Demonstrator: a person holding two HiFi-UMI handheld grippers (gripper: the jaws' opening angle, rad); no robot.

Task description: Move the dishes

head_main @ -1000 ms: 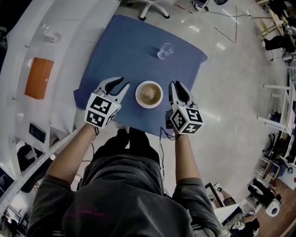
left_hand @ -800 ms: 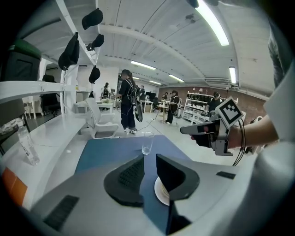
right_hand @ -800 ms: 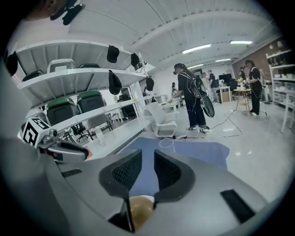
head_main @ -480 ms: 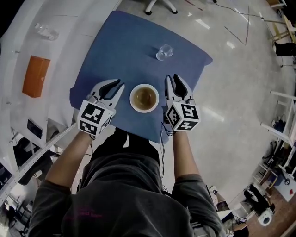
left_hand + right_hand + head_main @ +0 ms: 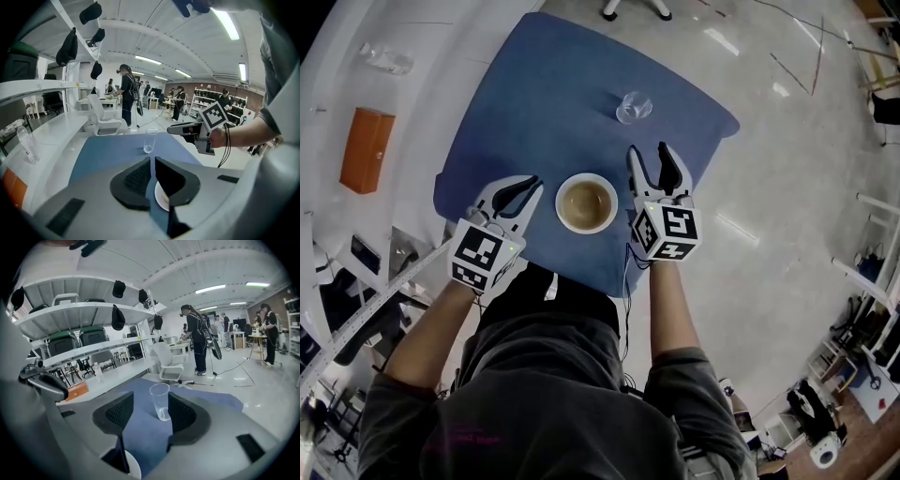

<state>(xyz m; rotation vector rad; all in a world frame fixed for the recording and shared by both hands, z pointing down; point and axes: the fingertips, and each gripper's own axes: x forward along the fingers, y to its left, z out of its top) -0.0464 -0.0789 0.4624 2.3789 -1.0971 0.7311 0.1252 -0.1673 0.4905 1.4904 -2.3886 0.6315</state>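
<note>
A white bowl (image 5: 559,202) with a brownish inside sits near the front edge of the blue table (image 5: 544,103). A clear glass (image 5: 634,107) stands upright farther back. My left gripper (image 5: 532,186) is just left of the bowl; its jaws have just been closing and stand together with nothing between them. In the left gripper view (image 5: 153,161) a sliver of the bowl (image 5: 161,197) shows under them. My right gripper (image 5: 649,152) is right of the bowl, its jaws just opening, wide apart and empty. It points at the glass (image 5: 160,401), which stands well beyond its fingertips.
An orange box (image 5: 366,150) and a plastic bottle (image 5: 384,58) lie on the white counter left of the table. Bare floor runs right of the table's edge. Shelves with chairs line the left wall. Several people stand far off in the room.
The left jaws have drawn together and the right jaws have spread apart. The right gripper has moved forward past the bowl, toward the glass. The left gripper stays beside the bowl.
</note>
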